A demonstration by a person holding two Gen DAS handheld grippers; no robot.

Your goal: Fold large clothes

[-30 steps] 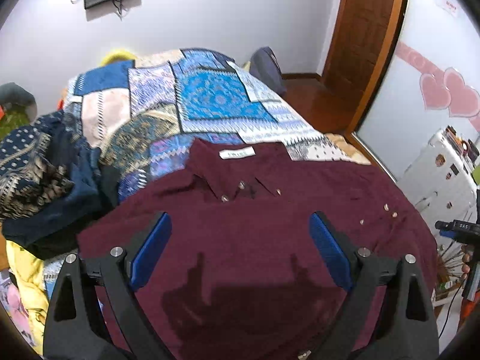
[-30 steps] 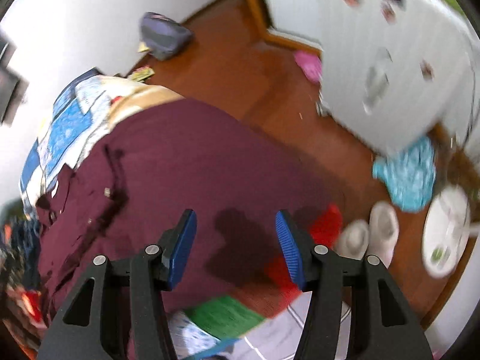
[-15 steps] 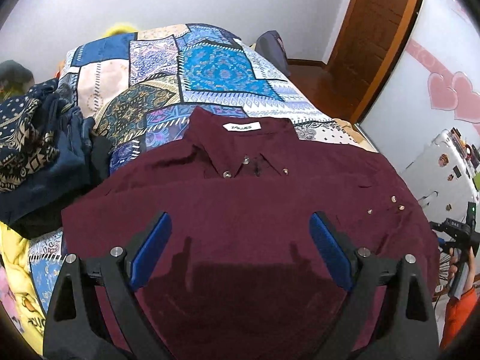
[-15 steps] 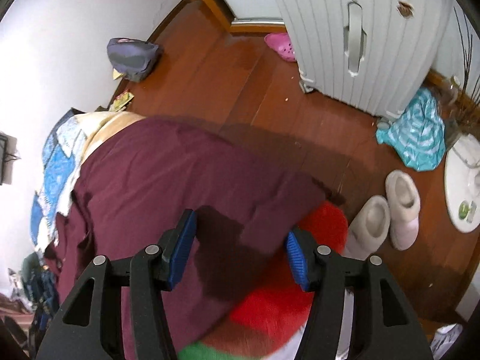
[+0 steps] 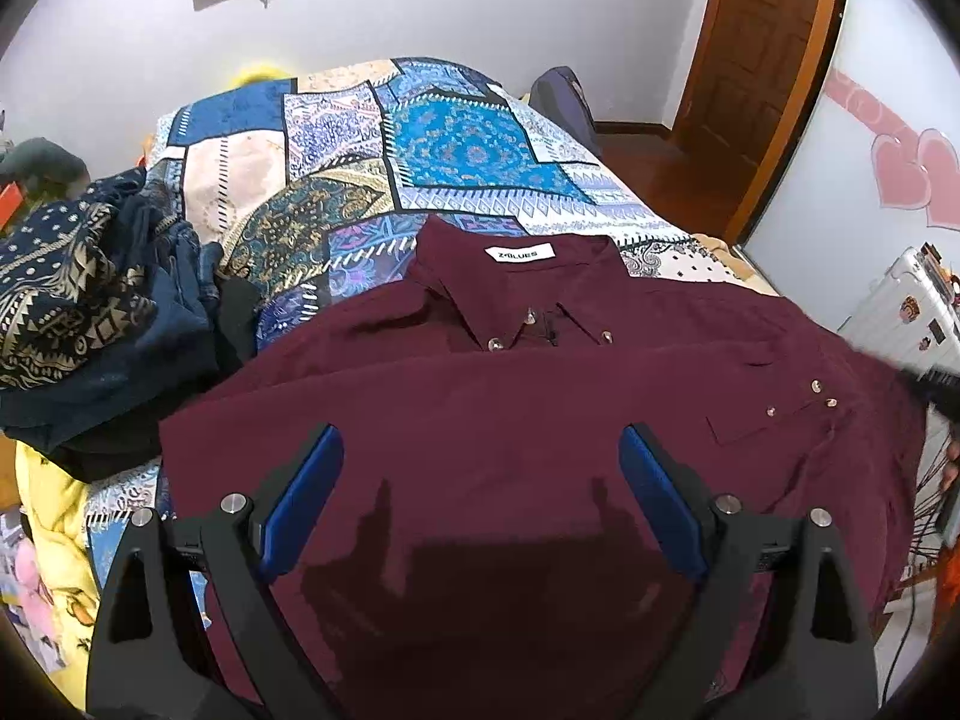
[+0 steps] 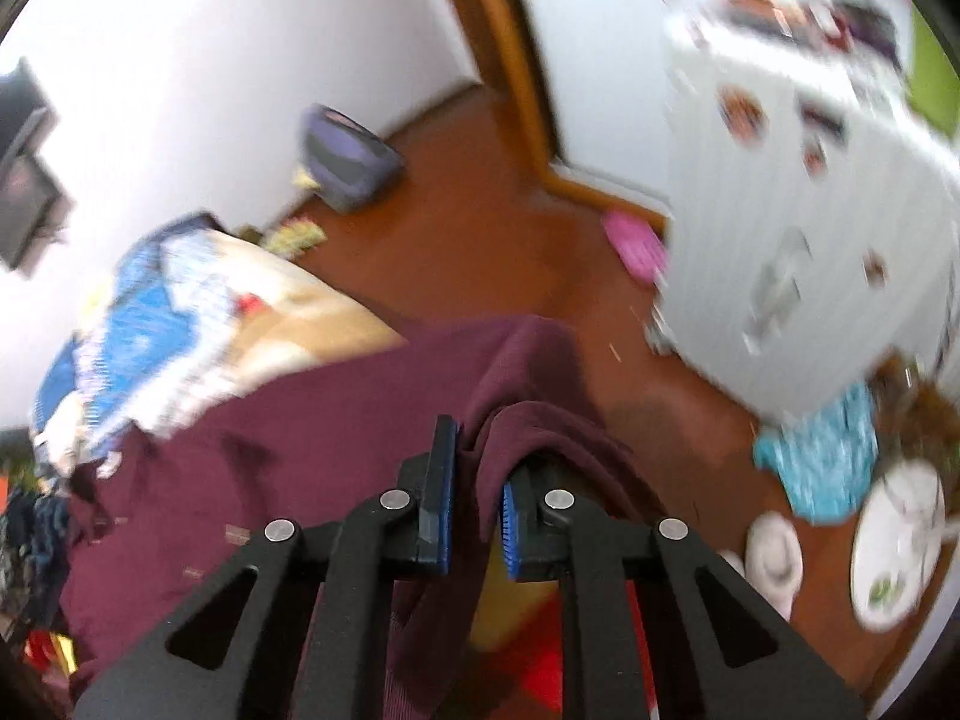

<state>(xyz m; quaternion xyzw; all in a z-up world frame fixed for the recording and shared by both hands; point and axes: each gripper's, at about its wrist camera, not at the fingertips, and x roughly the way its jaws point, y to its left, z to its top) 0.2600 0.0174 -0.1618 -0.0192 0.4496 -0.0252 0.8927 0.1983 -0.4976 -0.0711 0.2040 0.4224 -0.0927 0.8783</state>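
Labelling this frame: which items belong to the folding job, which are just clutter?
In the job:
- maroon shirt
- right tool, closing on a bunched shirt fold
- left tool, open above the shirt

Lying about:
- dark clothes pile
- white slippers
- teal cloth

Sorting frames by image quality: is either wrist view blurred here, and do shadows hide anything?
Left wrist view: sharp, fisheye-bent at the edges; the left gripper casts a dark shadow on the maroon shirt, hiding nothing. Right wrist view: motion-smeared, worst on the white cabinet and floor items; the right gripper, closing on a shirt fold, stays fairly crisp.
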